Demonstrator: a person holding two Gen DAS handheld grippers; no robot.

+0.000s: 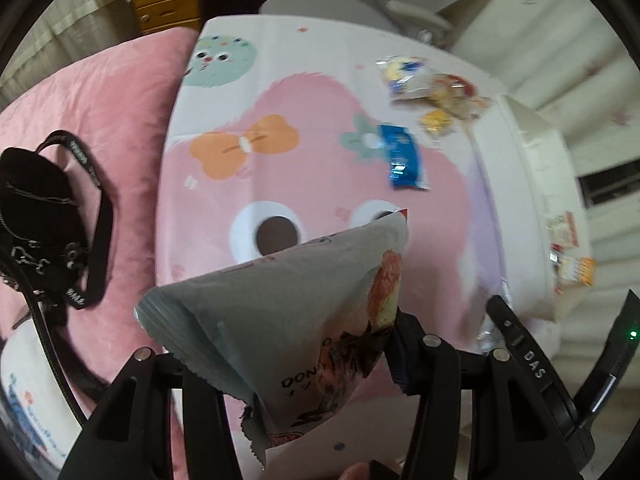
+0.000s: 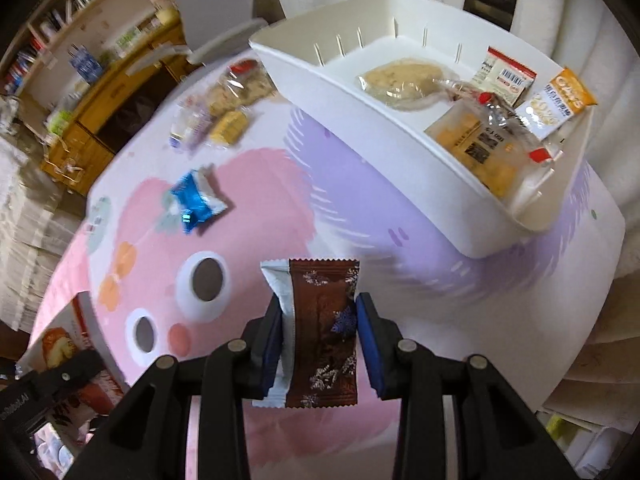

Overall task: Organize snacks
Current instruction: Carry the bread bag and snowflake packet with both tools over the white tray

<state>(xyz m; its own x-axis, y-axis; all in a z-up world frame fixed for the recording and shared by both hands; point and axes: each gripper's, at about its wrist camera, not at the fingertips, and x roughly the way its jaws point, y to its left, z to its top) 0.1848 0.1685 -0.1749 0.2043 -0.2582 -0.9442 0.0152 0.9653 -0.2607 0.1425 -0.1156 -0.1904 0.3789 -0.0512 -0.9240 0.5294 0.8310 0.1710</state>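
My left gripper [image 1: 308, 364] is shut on a grey snack bag [image 1: 280, 312] and holds it above the cartoon tablecloth [image 1: 304, 92]. My right gripper [image 2: 320, 320] is shut on a brown snack packet [image 2: 322, 332] with a white packet edge beside it, held above the table. A white bin [image 2: 360, 120] stands at the far right and holds several snacks, among them a clear-wrapped bun [image 2: 400, 80] and an orange packet [image 2: 568, 92]. A blue packet [image 1: 402, 156] [image 2: 196, 200] lies on the cloth. A small pile of loose snacks [image 1: 432, 84] [image 2: 220, 108] lies at the far side.
A pink cushion [image 1: 100, 120] with a black strapped bag [image 1: 36, 212] lies left of the table. The white bin's wall [image 1: 520, 184] shows at the right in the left wrist view. Wooden shelves [image 2: 80, 80] stand behind the table. The left gripper [image 2: 44, 384] shows at lower left.
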